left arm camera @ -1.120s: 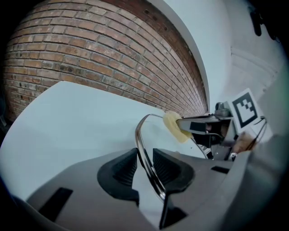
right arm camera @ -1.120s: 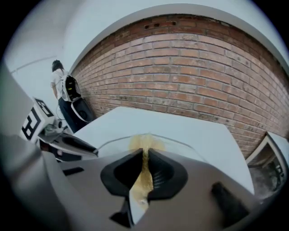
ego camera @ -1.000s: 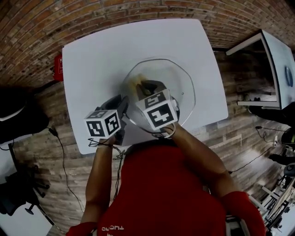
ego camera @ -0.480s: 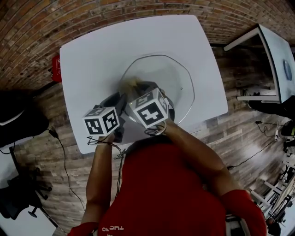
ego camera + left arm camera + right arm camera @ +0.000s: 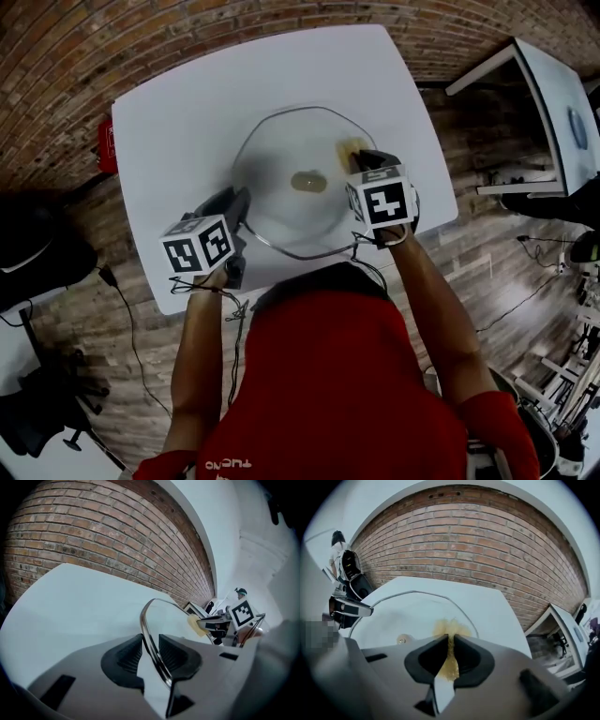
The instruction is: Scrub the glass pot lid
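Two grippers are meeting at the glass pot lid point(image 5: 281, 150), which is lying at the middle of the white counter point(image 5: 178, 112). The left gripper point(image 5: 150, 645) is clamping its fingers point(image 5: 124, 656) on the lid's metal rim at the near-left edge, with the rim running between the pads. The right gripper point(image 5: 449, 641) is pinching a yellow sponge point(image 5: 449, 629) in nearly closed fingers and holding it against the glass just right of the knob point(image 5: 307, 181); in the head view its marker cube is covering the lid's right rim. A small red object point(image 5: 103, 145) is sitting well left of the lid, a black chair point(image 5: 37, 248) is standing farther left, a second white table point(image 5: 562, 94) is standing well right, and a brick wall point(image 5: 478, 541) is rising beyond the lid.
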The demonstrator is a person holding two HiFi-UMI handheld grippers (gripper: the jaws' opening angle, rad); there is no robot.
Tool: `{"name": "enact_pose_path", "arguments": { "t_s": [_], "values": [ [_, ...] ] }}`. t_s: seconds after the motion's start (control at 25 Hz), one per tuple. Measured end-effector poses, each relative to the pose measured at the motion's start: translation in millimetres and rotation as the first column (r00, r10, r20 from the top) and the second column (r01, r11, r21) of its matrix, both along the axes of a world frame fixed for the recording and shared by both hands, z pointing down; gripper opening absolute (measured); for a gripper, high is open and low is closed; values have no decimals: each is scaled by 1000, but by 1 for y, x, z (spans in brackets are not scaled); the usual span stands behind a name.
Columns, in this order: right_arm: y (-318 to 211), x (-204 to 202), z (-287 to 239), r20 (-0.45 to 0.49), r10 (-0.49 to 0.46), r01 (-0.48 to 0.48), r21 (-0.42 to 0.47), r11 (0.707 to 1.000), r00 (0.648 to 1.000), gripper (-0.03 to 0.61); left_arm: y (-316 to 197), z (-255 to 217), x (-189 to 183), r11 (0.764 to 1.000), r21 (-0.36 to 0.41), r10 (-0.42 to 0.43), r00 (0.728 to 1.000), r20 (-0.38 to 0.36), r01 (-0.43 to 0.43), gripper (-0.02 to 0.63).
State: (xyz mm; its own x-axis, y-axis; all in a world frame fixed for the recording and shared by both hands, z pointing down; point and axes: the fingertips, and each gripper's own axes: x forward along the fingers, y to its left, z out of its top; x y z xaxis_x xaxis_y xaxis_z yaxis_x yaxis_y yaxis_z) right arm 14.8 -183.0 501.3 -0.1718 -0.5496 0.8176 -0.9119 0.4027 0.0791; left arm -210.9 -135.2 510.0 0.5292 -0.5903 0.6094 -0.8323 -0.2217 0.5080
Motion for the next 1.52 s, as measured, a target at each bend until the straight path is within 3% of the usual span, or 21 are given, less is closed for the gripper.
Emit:
{"name": "enact_pose_path", "arguments": {
  "t_s": [0.2,0.32,0.48,0.64,0.88,1.32,1.52],
  "values": [
    [13,-5,-12,27,-5,5,8,1000,1000,52,1,0,1,1000,-3,-5,1000,7,5,118],
    [41,-53,-23,98,-104,105,0,995,990,52,2,0,1,1000,-6,-10,1000,3,10,118],
    [86,-128,-23,193,-262,275,-43,961,946,52,2,0,-1,1000,-6,-22,1000,4,22,118],
    [112,-156,-10,182,-353,370,-74,926,918,52,1,-1,0,1000,-4,-25,1000,10,25,118],
    [112,-142,0,165,-332,349,-91,933,929,52,2,1,-1,999,-10,-33,999,10,33,118],
    [95,-34,-3,105,-143,154,-108,982,984,52,2,-1,0,999,-6,-38,999,20,38,118],
    [80,-34,-22,150,-139,148,-50,988,979,52,1,-2,1,999,-1,-41,999,27,41,118]
  ]
}}
